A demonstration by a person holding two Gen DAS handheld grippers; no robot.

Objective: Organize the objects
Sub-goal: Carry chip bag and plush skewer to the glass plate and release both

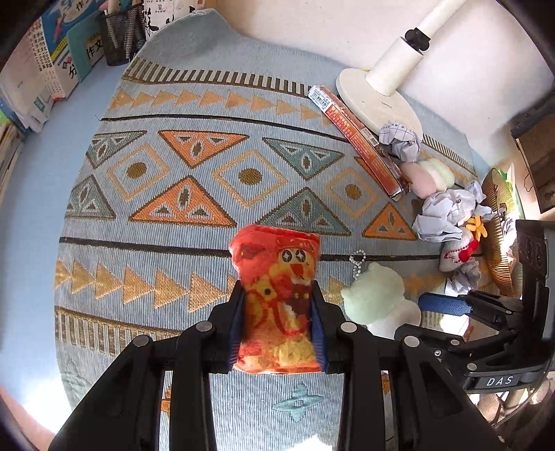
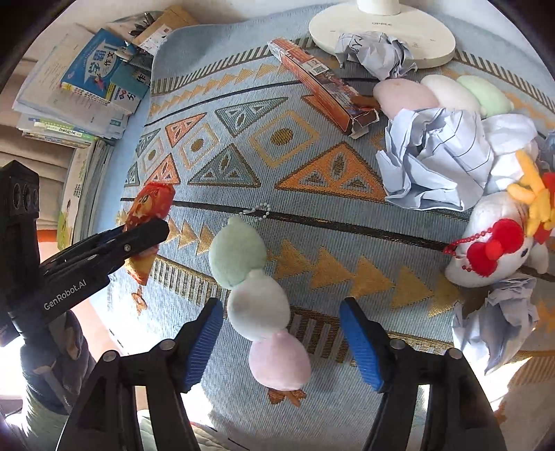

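- The left tool (image 1: 279,322) pinches a red and yellow snack packet (image 1: 277,298) between its two fingers; the packet stands up between the blue pads, above the patterned cloth (image 1: 194,194) that covers the surface.
- The right wrist view shows the same packet (image 2: 147,222) from the side, held in the left tool (image 2: 138,239) clear of the cloth near its left edge.
- The right tool (image 2: 284,343) is spread wide, with nothing between its pads. A three-ball plush toy (image 2: 258,301), green, white and pink, lies on the cloth between the two fingers; contact with them I cannot confirm.
- In the left wrist view only the green and white end of this toy (image 1: 378,298) is visible, just beside the right tool (image 1: 447,308).
- Only the right wrist view shows clearly a white plush with a red bow (image 2: 492,249) and a crumpled paper (image 2: 433,156) at the right.
- Both views show a long orange box (image 2: 322,86) near a white lamp base (image 2: 381,31), and a second three-colour plush (image 2: 444,93) beside them.
- A stack of books (image 2: 86,90) lies at the far left.
- A black mesh pen holder (image 1: 121,34) appears only in the left wrist view.
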